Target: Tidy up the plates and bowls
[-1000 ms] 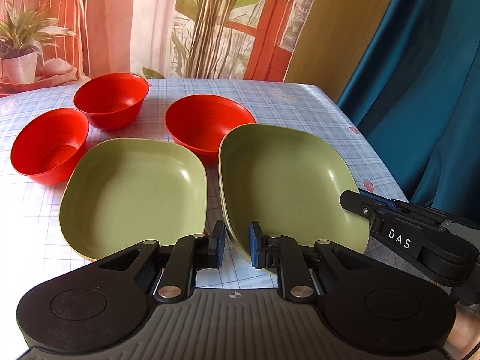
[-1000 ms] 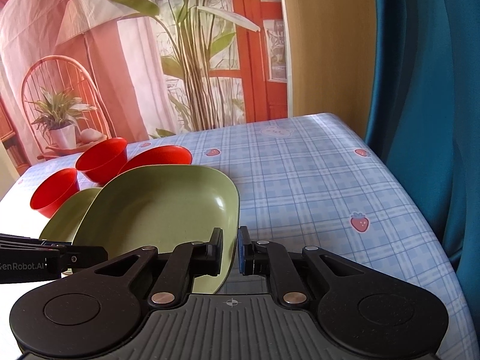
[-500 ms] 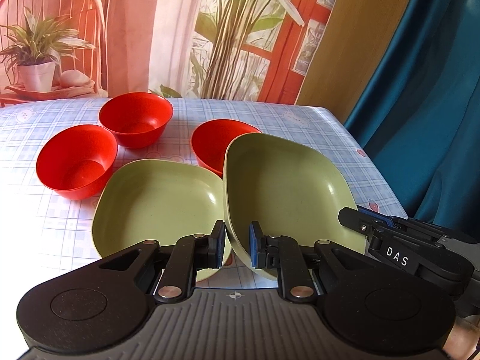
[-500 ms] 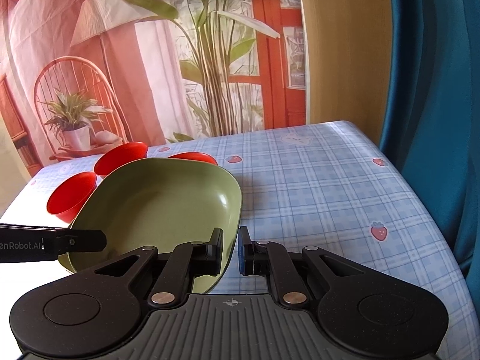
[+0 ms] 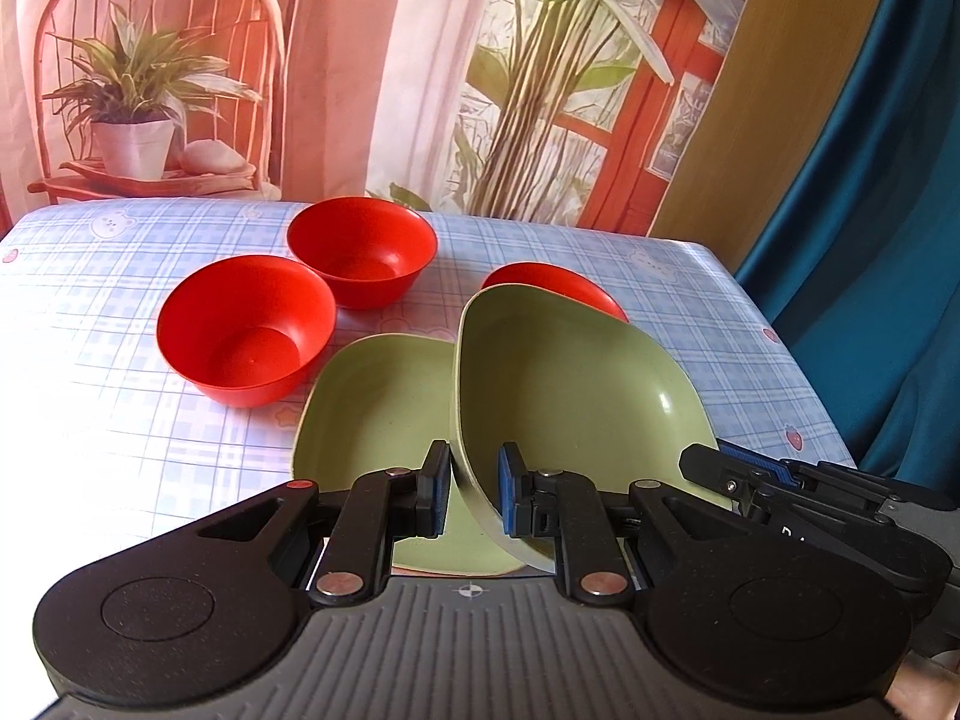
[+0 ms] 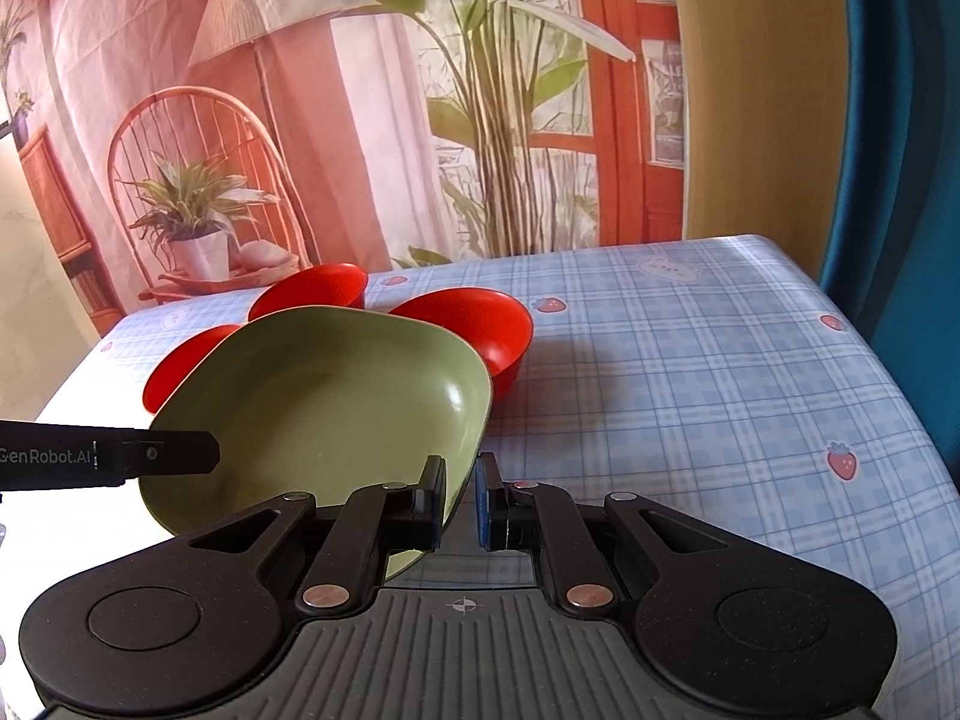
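My two grippers hold one green plate (image 5: 576,384) off the table, tilted. My left gripper (image 5: 474,495) is shut on its near left rim. My right gripper (image 6: 461,504) is shut on its near right rim; the plate also shows in the right wrist view (image 6: 324,414). A second green plate (image 5: 378,402) lies flat on the table, below and left of the held one. Three red bowls stand behind: a near left bowl (image 5: 246,330), a far bowl (image 5: 362,251), and one (image 5: 552,285) mostly hidden behind the held plate.
The table (image 6: 690,372) has a blue checked cloth with strawberry prints. A blue curtain (image 5: 870,210) hangs past its right edge. A printed backdrop with a chair and plants stands behind the far edge. The right part of the cloth is bare.
The held green plate has risen off the table and moved left, now overlapping the flat green plate. Both grippers moved with it.
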A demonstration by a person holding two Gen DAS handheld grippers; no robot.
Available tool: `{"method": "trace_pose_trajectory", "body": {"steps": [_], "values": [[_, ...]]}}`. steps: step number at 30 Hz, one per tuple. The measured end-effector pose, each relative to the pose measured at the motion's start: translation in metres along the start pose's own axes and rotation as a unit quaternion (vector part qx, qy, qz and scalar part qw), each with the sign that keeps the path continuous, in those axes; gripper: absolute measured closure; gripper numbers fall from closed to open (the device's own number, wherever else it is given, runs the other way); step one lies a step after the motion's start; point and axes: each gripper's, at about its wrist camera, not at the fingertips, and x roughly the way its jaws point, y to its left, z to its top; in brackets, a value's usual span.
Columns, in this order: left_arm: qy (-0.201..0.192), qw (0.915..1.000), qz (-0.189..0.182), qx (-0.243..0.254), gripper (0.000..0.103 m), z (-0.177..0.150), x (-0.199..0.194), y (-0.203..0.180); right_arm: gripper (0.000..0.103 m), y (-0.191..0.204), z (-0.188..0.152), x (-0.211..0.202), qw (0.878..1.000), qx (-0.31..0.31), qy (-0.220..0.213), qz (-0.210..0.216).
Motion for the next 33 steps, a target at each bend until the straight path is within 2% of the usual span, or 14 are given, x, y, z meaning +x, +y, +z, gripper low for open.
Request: {"method": "trace_pose_trajectory", "body": {"steps": [15, 24, 33], "values": [[0.007, 0.9996, 0.021, -0.015, 0.085, -0.003, -0.004, 0.036, 0.092, 0.037, -0.004, 0.018, 0.999, -0.024, 0.022, 0.024], [0.019, 0.9991, 0.029, -0.023, 0.085, -0.007, 0.002, 0.046, 0.091, 0.046, -0.010, 0.028, 0.998, -0.032, 0.038, 0.034], [0.029, 0.9989, 0.029, -0.024, 0.085, -0.003, 0.020, 0.047, 0.092, 0.046, -0.006, 0.039, 0.998, -0.039, 0.038, 0.025]]}}
